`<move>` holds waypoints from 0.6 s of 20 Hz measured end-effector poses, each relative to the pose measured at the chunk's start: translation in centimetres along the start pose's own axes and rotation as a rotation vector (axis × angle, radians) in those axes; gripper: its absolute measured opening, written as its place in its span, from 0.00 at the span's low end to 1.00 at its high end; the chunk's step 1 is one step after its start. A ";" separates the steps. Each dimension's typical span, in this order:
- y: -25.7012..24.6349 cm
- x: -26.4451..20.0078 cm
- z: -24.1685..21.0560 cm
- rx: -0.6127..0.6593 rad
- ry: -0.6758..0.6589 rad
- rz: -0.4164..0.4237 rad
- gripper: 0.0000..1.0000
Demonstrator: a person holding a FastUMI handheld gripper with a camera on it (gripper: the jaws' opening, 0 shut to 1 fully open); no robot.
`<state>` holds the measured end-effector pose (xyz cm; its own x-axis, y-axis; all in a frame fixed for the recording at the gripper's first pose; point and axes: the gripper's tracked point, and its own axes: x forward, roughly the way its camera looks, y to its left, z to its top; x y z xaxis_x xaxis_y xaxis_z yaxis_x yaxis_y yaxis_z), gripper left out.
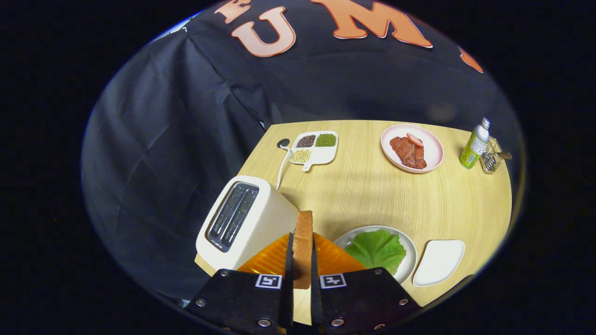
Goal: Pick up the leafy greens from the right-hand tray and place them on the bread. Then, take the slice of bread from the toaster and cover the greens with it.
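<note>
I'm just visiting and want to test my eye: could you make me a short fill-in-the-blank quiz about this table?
1. The gripper is shut on a slice of ____.
2. The lettuce leaf lies on a round ____ plate.
3. The white toaster has ____ slots, both empty.
4. The meat slices sit on a ____ plate.

Missing words: bread; white; two; pink
</note>
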<state>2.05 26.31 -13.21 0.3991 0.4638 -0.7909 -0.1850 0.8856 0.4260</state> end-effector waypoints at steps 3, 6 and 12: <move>-1.5 0.4 -1.0 0.006 -0.005 0.004 0.15; -3.1 0.8 -2.2 0.029 0.007 0.005 0.16; -5.7 2.3 -4.5 0.066 0.029 0.011 0.16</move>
<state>0.00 22.46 -19.46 0.3710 0.4747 -0.7982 -0.1288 0.8775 0.4619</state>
